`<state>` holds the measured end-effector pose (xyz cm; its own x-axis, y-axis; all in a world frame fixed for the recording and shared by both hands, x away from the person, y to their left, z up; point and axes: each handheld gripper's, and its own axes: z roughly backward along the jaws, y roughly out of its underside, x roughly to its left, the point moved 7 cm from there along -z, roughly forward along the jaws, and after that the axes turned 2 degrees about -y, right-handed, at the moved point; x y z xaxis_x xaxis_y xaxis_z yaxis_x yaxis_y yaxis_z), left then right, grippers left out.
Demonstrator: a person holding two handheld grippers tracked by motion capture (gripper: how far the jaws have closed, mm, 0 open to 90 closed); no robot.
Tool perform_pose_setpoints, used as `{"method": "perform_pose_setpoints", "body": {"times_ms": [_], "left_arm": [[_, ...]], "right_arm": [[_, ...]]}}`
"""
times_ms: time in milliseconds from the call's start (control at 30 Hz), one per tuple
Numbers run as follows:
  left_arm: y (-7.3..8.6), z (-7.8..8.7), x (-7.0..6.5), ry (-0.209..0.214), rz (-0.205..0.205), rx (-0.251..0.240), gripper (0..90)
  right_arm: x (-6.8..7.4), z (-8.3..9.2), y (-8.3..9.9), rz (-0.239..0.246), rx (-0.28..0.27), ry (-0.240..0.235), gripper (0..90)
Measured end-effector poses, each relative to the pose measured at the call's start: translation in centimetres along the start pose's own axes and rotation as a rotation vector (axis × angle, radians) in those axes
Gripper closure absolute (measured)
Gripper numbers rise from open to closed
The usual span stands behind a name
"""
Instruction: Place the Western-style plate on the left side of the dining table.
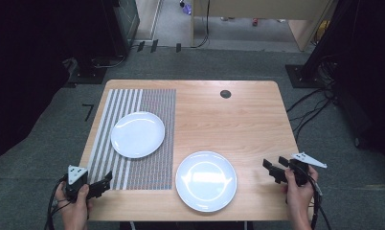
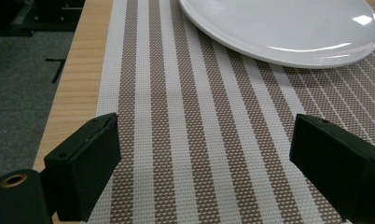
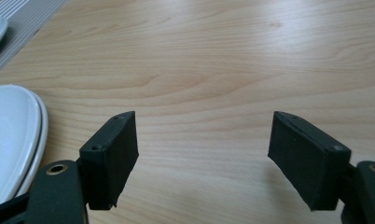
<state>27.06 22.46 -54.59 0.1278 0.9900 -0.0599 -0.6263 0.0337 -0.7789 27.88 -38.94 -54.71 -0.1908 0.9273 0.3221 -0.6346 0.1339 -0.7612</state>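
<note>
Two white plates rest on the wooden table [image 1: 248, 115]. One plate [image 1: 137, 134] lies on the striped placemat [image 1: 133, 167] at the left; its rim [image 2: 288, 32] fills the top of the left gripper view. The other plate [image 1: 206, 180] sits on bare wood near the front edge, and its edge [image 3: 13, 140] appears at the left of the right gripper view. My left gripper [image 1: 104, 183] hovers open over the mat's near left corner, nothing between its jaws. My right gripper [image 1: 273, 168] stands open at the front right, apart from the near plate, jaws empty over bare wood.
A small dark round grommet [image 1: 225, 94] is set into the table's far edge. Grey carpet surrounds the table, with cables [image 1: 310, 110] and dark stands at the right and back. Bare wood stretches between the plates and the right edge.
</note>
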Motion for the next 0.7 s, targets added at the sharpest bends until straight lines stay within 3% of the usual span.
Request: {"method": "perform_pose_setpoints", "body": {"times_ms": [233,400,700], "left_arm": [[0.3,0.1,0.7,-0.010,0.004,0.007,8.7],[0.6,0.1,1.4,-0.015,0.012,0.017,8.6],[1.2,-0.2,1.9,-0.015,0.012,0.040,8.1]], "right_arm": [[-1.9,1.6,0.6,-0.010,-0.006,0.032,22.2],[-3.7,2.6,1.8,-0.012,0.024,0.068,20.1],[-5.1,3.3,2.6,-0.010,0.046,0.106,18.8]]}}
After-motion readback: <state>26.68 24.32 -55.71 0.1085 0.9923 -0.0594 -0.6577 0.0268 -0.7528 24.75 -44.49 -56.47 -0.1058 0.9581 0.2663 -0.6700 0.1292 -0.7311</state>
